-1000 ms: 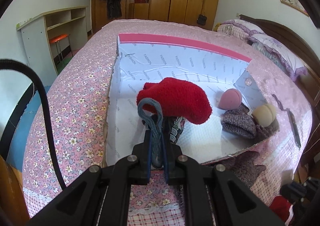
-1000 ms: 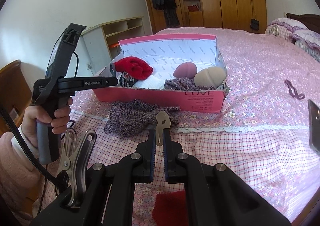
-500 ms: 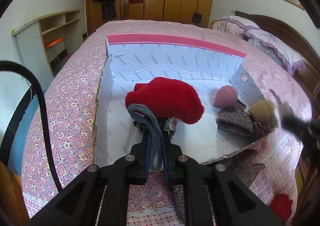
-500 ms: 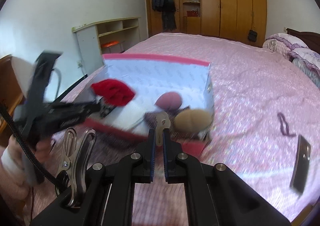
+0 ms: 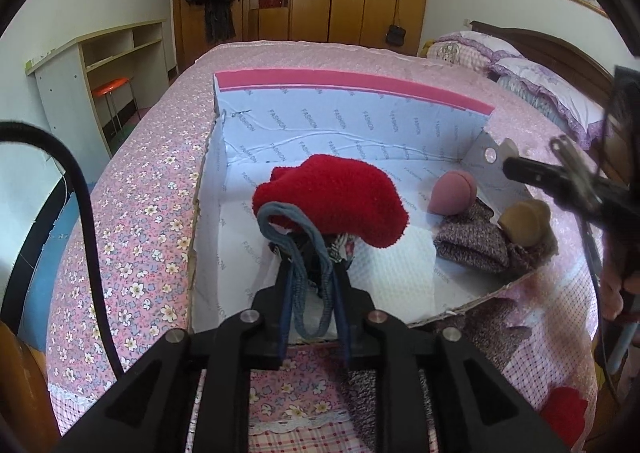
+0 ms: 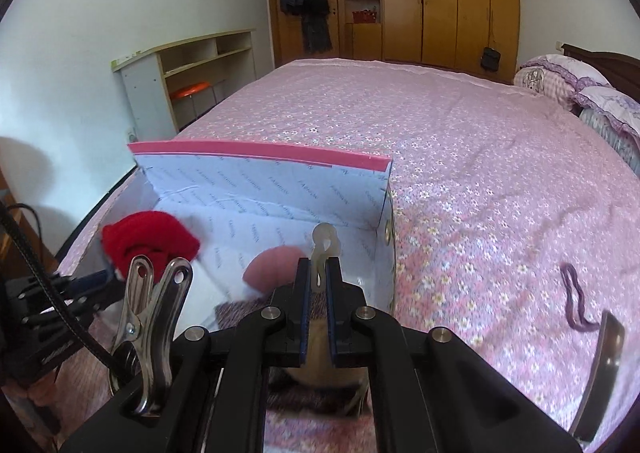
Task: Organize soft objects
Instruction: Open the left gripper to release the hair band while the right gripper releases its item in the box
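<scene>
While the left gripper (image 5: 312, 273) has its jaws parted, with blue-grey elastic hair ties (image 5: 298, 249) looped loosely around and between its fingers (image 5: 286, 293), it hovers over the near edge of the pink shoe box (image 5: 348, 83). A red fuzzy sock (image 5: 336, 199) sits bunched just beyond its tips inside the box, above a patterned cloth. Further right in the box lie a pink sponge (image 5: 454, 195), a knitted grey-purple sock (image 5: 472, 239) and a tan sponge (image 5: 524, 223) at the corner. The right gripper (image 6: 318, 269) is clamped on a small cream clip (image 6: 326, 243) above the box's right end. A purple hair tie (image 6: 574, 303) lies well apart on the floral bedspread (image 6: 460, 141).
</scene>
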{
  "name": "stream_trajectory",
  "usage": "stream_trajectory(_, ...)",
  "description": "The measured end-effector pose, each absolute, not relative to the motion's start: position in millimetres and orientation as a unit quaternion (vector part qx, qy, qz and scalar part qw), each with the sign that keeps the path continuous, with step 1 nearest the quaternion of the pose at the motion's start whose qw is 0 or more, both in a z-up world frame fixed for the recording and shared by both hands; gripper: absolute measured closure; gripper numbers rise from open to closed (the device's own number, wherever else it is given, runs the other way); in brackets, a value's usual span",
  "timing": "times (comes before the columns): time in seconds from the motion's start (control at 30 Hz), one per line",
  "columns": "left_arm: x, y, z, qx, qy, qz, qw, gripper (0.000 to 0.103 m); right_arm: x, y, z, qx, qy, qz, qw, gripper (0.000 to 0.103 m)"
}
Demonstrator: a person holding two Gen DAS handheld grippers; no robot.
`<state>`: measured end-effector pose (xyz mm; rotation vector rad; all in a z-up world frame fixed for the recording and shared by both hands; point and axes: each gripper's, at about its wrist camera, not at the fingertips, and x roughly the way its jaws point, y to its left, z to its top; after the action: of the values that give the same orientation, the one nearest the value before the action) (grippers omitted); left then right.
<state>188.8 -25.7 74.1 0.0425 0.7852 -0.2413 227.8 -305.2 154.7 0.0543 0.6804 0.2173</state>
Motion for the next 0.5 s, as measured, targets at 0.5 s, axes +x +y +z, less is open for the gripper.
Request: stream_trajectory(0.5,187.7,-25.1,76.7,0.021,0.386,-0.116,0.915,0.059,250.0,-304.5,141.4,0.027,0.347,0.108,0.931,0.079)
